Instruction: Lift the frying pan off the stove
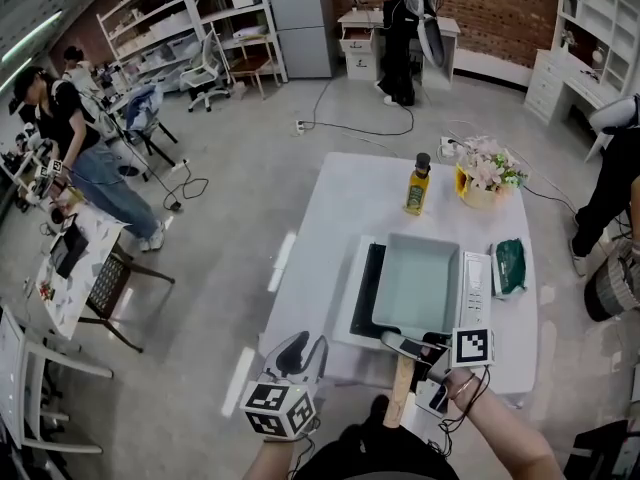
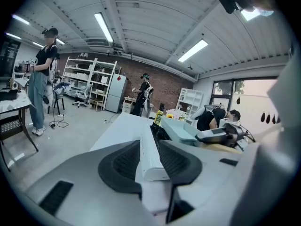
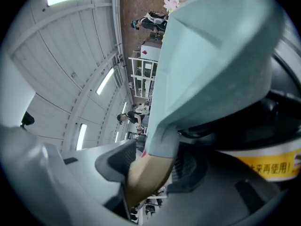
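A pale green rectangular frying pan (image 1: 415, 283) sits on a black-topped stove (image 1: 366, 288) on the white table (image 1: 330, 218). Its wooden handle (image 1: 399, 396) juts past the table's near edge. My right gripper (image 1: 415, 353) is at the handle's root, where it meets the pan. In the right gripper view the handle (image 3: 150, 171) fills the gap of my right gripper (image 3: 153, 166), with the pan (image 3: 211, 55) looming above and both pads against the wood. My left gripper (image 1: 300, 353) hovers by the table's near left corner, open and empty (image 2: 150, 161), with the pan (image 2: 181, 128) off to its right.
An oil bottle (image 1: 417, 185), a pot of flowers (image 1: 487, 173) and a green packet (image 1: 509, 265) stand on the table beyond and right of the stove. A chair (image 1: 110, 288) and a person (image 1: 75, 138) are on the floor at left; other people stand farther off.
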{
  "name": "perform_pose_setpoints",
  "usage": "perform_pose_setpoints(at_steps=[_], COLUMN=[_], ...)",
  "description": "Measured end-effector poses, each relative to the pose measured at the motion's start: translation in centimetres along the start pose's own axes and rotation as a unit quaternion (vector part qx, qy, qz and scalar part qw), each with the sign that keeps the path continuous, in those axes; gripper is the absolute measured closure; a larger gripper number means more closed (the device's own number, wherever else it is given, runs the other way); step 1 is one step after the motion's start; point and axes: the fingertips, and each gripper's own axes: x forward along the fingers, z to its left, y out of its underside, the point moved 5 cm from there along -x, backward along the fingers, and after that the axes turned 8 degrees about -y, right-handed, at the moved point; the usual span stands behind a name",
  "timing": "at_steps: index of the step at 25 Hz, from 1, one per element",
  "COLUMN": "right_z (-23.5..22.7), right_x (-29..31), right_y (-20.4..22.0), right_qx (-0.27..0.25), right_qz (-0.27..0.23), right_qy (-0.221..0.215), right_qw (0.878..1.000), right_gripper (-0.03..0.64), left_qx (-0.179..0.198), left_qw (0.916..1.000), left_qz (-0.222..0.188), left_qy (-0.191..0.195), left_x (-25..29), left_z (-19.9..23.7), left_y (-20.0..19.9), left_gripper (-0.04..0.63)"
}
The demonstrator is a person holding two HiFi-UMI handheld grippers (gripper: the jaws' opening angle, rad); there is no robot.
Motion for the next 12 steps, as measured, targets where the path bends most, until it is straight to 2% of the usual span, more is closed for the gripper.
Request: perform_pose_setpoints(at_steps=[3,6,9,12], right_z=[0.2,0.0,0.0,0.0], right_x=[0.1,-0.1,-0.1,0.0], right_y=[-0.1,-0.2,-0.1,-0.1], right_qx=[0.000,-0.001,0.004,0.004], right_qz=[0.004,0.003,0.003,0.004], right_qy=[-0.005,-0.003,-0.005,-0.006], right_qw=[1.000,1.000,1.000,1.000], right_gripper=[0.439,0.443,0.446,0.448], left_qx=[-0.015,-0.036,-0.060,-0.093], left_qw=[0.9991,0.9947,0.9866,0.9736], left_qz=[0.015,0.034,0.057,0.083], left_qy=[0.037,0.090,0.141,0.192], left_x=[-0.1,-0.1,0.0,0.4], left_z=[-1.0,-2.6,-4.3,-6.1], left_y=[0.0,0.0,0.2,0.5], left_gripper=[0.482,0.482,0.479,0.462])
